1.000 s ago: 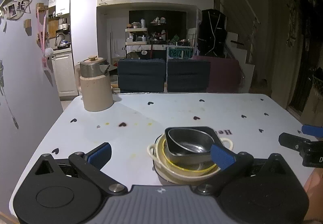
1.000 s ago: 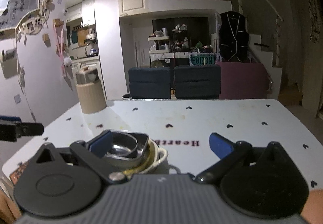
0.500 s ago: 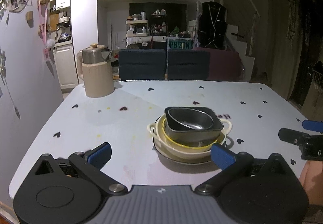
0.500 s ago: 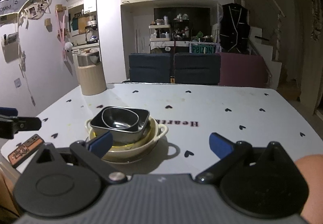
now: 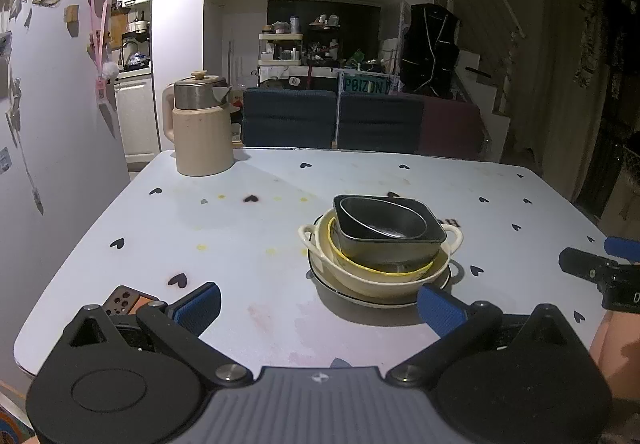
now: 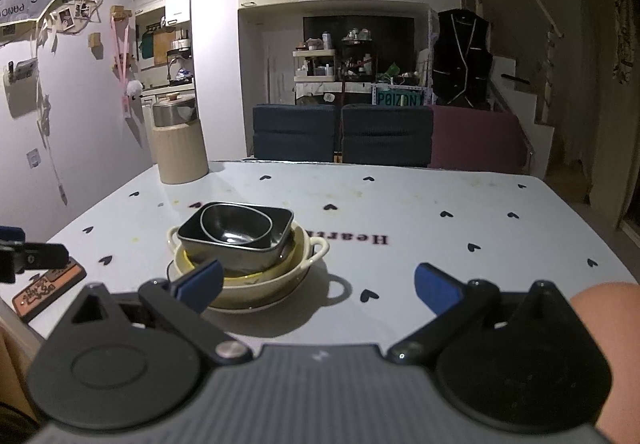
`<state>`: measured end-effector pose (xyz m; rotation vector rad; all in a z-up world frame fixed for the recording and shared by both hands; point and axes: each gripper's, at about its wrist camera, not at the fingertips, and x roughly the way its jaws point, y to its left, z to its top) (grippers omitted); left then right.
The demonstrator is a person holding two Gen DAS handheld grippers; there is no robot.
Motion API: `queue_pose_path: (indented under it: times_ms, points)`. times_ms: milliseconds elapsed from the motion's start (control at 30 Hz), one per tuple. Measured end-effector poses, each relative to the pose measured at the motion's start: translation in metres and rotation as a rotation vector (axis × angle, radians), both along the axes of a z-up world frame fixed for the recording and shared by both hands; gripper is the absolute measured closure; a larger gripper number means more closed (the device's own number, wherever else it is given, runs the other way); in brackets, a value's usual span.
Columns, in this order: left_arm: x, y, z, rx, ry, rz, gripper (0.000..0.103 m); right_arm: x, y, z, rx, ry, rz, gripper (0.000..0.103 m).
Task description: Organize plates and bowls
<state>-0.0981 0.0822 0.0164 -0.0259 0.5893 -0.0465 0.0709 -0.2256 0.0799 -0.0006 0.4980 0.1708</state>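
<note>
My left gripper (image 5: pixel 316 304): jaws spread wide, nothing held, hanging over the near table edge, just short of the stack.
My right gripper (image 6: pixel 316 286): also wide open and empty; its left fingertip (image 6: pixel 200 280) overlaps the stack's near rim in its own view, though I can't tell whether it touches.
Stack (image 5: pixel 380 248): mid-table (image 5: pixel 248 228), an oval dark bowl (image 5: pixel 380 219) tilted inside a square dark bowl (image 5: pixel 390 240), in a yellow-rimmed bowl (image 5: pixel 340 252), in a cream handled dish (image 5: pixel 312 244), on a black-rimmed plate (image 5: pixel 352 294).
Risk: the tilted oval bowl looks loosely seated; I judge a knock on the rim could rattle it out or shift the whole pile.
Risk, far side: the kettle (image 5: pixel 202 127) stands well apart and seems out of harm's way.
Left view only: the kettle's spout and handle, and the plate under the pile.
Right view only: the orange card (image 6: pixel 48 290) whole at the near left edge, and the printed word (image 6: pixel 346 238) beside the stack.
</note>
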Motion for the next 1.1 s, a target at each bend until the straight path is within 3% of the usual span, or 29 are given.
queue_pose_path:
  times_ms: [1100]
  points:
    - [-0.0005, -0.0041, -0.002, 0.007, 0.005, -0.002, 0.0, -0.0026, 0.0016, -0.0031, -0.001, -0.009, -0.016, 0.0]
